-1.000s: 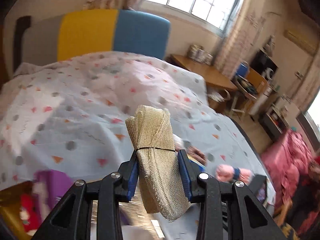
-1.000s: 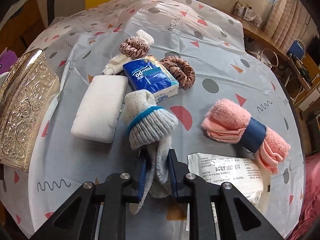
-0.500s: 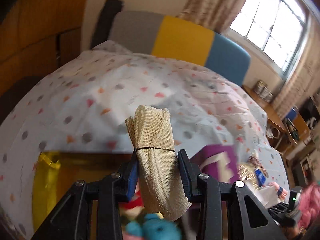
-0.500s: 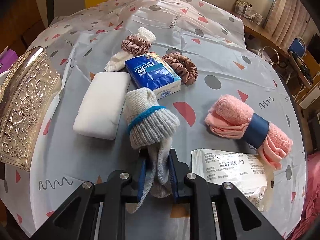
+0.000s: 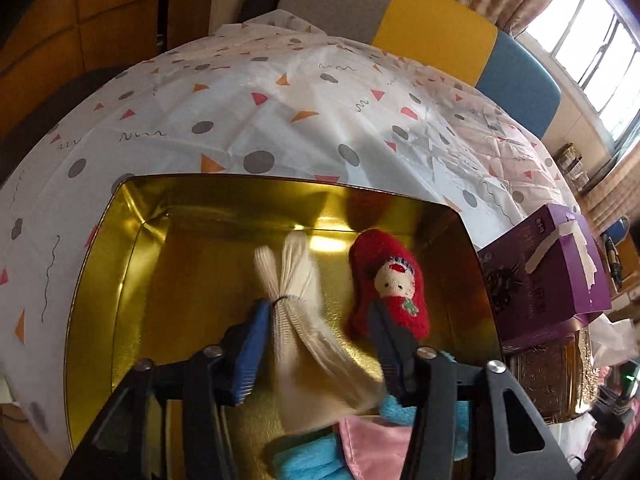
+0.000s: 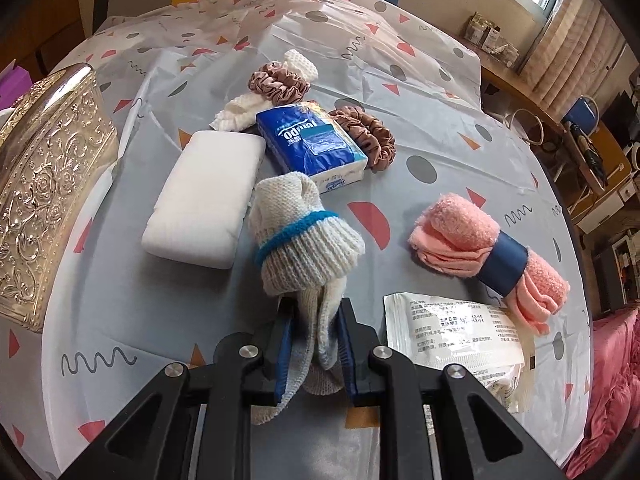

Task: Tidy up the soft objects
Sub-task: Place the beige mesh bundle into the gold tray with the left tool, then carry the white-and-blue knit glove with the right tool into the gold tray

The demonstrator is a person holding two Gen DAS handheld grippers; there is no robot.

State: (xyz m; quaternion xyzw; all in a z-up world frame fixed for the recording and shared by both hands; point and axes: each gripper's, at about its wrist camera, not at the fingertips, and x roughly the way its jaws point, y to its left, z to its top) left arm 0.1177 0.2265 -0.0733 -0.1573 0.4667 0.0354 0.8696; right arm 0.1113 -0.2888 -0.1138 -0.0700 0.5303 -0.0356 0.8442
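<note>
Inside the gold tin (image 5: 120,240), one beige cloth roll (image 5: 296,276) is seen between the wide-spread left gripper (image 5: 316,320), with one red doll (image 5: 394,280) at 3 o'clock. One knit glove bundle (image 6: 304,236) is held by the right gripper (image 6: 314,332) above the bed (image 6: 440,92); two brown scrunchies (image 6: 278,86) lie at 12 o'clock.

The blue tissue pack (image 6: 311,141) reads "Tempo", upside down; print on the white sachet (image 6: 456,340) is too small to read.
</note>
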